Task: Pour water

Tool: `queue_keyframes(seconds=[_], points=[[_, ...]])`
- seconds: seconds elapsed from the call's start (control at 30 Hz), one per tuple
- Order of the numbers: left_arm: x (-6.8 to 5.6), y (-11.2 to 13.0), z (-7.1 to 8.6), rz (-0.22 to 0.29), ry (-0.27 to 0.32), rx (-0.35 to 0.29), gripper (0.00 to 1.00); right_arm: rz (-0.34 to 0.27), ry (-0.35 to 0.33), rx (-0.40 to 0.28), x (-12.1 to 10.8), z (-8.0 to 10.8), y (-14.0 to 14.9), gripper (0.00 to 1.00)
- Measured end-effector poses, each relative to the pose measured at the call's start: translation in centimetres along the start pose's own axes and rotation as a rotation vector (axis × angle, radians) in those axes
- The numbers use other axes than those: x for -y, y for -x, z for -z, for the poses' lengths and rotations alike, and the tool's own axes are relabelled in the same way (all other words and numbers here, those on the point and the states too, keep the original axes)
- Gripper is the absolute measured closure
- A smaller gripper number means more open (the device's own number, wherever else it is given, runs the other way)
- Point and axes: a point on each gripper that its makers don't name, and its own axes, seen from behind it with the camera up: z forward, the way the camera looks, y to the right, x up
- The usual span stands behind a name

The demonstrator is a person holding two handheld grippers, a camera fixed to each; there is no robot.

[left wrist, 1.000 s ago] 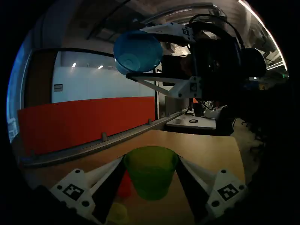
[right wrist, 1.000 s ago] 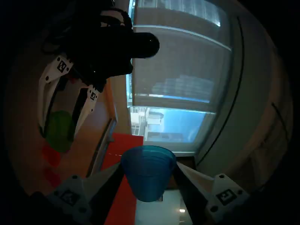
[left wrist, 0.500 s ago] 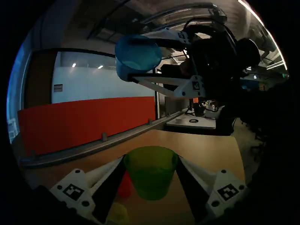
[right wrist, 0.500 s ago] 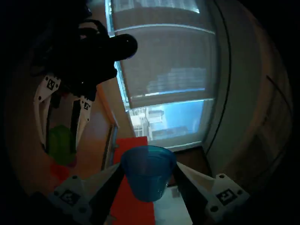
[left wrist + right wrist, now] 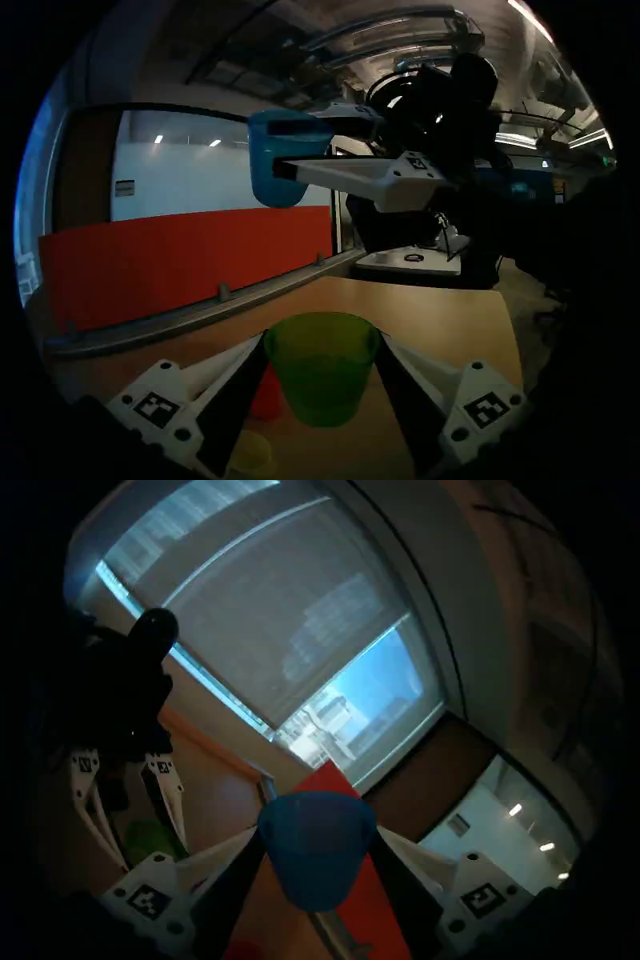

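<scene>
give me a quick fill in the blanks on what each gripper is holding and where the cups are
1. The left gripper has its jaws shut on a ___ cup.
2. The right gripper has its jaws shut on a ___ cup.
3. In the left gripper view, the blue cup appears ___ in the picture than the green cup.

Missing words: green; blue; higher

Green cup (image 5: 322, 368), blue cup (image 5: 316, 848): translucent plastic
</scene>
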Motion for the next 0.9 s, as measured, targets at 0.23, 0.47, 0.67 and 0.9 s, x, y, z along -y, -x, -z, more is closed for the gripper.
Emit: queue_keyframes(seconds=[0.23,0.47,0.67,0.9], points=[[0.0,0.0,0.0,-0.002,0.002,0.003,0.12,-0.329,-0.048,-0.008,0.5,0.4,0.4,0.11],[-0.2,0.1,0.0,-0.005,0.005,0.006,0.12,-0.601,-0.097,-0.012,0.7,0.8,0.7,0.11],[-0.1,0.6,0.1,-0.009,0.002,0.022,0.12,-0.645,-0.100,0.003,0.8,1.3,1.4,0.11],[-0.4,1.8,0.2,-0.006,0.010,0.048,0.12,-0.643,-0.101,0.054,1.6,2.0,3.2,0.11]])
